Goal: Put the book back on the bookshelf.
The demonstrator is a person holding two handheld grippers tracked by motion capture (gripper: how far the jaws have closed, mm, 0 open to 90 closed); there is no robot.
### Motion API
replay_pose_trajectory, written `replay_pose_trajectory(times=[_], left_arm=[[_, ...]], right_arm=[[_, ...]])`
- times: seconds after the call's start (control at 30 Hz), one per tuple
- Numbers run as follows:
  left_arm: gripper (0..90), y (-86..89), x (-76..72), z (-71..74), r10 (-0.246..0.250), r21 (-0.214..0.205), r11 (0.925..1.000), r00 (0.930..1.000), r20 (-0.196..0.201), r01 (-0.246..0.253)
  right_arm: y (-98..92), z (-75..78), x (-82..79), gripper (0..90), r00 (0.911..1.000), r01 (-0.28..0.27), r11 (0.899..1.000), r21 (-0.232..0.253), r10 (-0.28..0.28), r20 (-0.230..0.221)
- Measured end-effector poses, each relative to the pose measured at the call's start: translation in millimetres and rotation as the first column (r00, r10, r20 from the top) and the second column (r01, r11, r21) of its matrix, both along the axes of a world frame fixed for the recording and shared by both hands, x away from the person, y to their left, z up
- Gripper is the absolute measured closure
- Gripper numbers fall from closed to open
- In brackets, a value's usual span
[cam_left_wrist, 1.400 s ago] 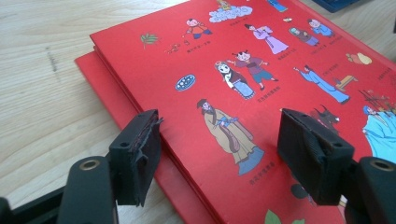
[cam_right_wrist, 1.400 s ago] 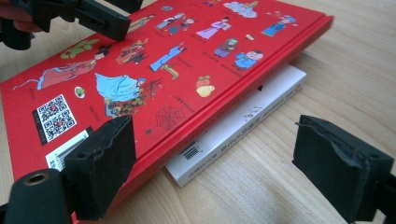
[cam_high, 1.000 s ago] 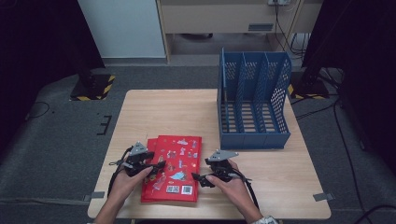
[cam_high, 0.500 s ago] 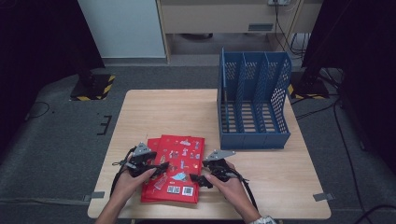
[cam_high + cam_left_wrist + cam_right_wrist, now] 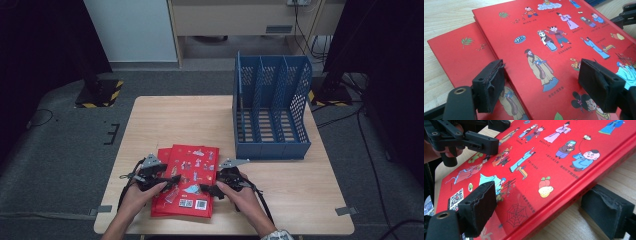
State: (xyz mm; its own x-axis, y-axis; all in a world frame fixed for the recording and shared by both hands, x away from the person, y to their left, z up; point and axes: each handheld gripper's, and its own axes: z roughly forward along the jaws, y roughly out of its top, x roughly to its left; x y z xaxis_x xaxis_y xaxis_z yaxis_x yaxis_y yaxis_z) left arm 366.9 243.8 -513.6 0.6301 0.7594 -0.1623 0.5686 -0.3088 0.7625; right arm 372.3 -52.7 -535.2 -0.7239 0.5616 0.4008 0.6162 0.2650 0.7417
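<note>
My right gripper (image 5: 536,212) stands open, one jaw over the cover and one on the table past the edge of the top red book (image 5: 544,162). My left gripper (image 5: 549,87) is open too, both pads above that cover. In the high view the red books (image 5: 187,182) lie stacked at lower centre of the wooden table (image 5: 165,120); the blue file rack (image 5: 272,107) stands at the upper right.
</note>
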Motion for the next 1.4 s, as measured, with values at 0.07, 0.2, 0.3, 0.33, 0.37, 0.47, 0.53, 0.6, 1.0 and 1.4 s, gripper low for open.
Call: replay_pose_trajectory(times=[0.07, 0.2, 0.3, 0.33, 0.37, 0.47, 0.53, 0.6, 1.0, 1.4], left_arm=[[20.1, 0.1, -0.1, -0.1, 0.000, 0.000, 1.0000, 1.0000, 0.001, 0.000], [20.1, 0.0, -0.3, -0.5, 0.000, -0.002, 1.0000, 1.0000, 0.004, 0.000], [20.0, 0.1, -0.3, -0.5, 0.000, -0.002, 1.0000, 1.0000, 0.004, 0.000], [20.0, 0.1, -0.3, -0.5, 0.000, -0.002, 1.0000, 1.0000, 0.004, 0.000], [20.0, 0.0, -0.2, -0.5, -0.001, -0.001, 1.0000, 1.0000, 0.003, 0.001], [19.9, 0.1, -0.1, -0.4, -0.002, -0.001, 1.0000, 1.0000, 0.003, 0.002], [19.8, 0.1, -0.1, -0.4, -0.003, 0.000, 1.0000, 1.0000, 0.003, 0.003], [19.9, 0.4, 0.0, -0.3, -0.004, -0.002, 1.0000, 1.0000, 0.002, 0.004], [20.1, 3.8, -0.9, 1.9, -0.002, -0.041, 0.9992, 1.0000, -0.001, 0.002], [19.9, 7.3, -0.4, 2.0, 0.014, -0.076, 0.9970, 0.9998, -0.014, -0.015]], right_arm=[[0.1, -1.1, 0.2, 13.4, 1.0000, 0.000, 1.000, 0.011, 0.000, -0.004], [1.6, -4.7, 1.7, 12.8, 0.9999, -0.005, 0.999, 0.037, 0.005, -0.015], [3.5, -6.8, 3.1, 10.8, 0.9997, -0.007, 0.999, 0.045, 0.008, -0.023], [4.1, -6.7, 3.3, 10.1, 0.9997, -0.007, 0.999, 0.043, 0.008, -0.025], [4.6, -6.5, 3.4, 10.0, 0.9998, -0.006, 0.999, 0.039, 0.007, -0.019], [6.5, -5.8, 3.2, 10.0, 0.9999, -0.003, 0.999, 0.034, 0.004, -0.016], [7.8, -4.3, 3.3, 10.1, 0.9998, -0.001, 1.000, 0.023, 0.001, -0.021], [8.2, -2.8, 3.6, 10.5, 0.9998, -0.002, 1.000, 0.013, 0.002, -0.020], [10.4, 12.9, 2.1, 14.0, 0.9985, 0.025, 1.000, 0.004, -0.026, 0.048], [12.3, 21.7, 8.6, 19.9, 0.9974, 0.041, 0.999, 0.020, -0.042, 0.058]])
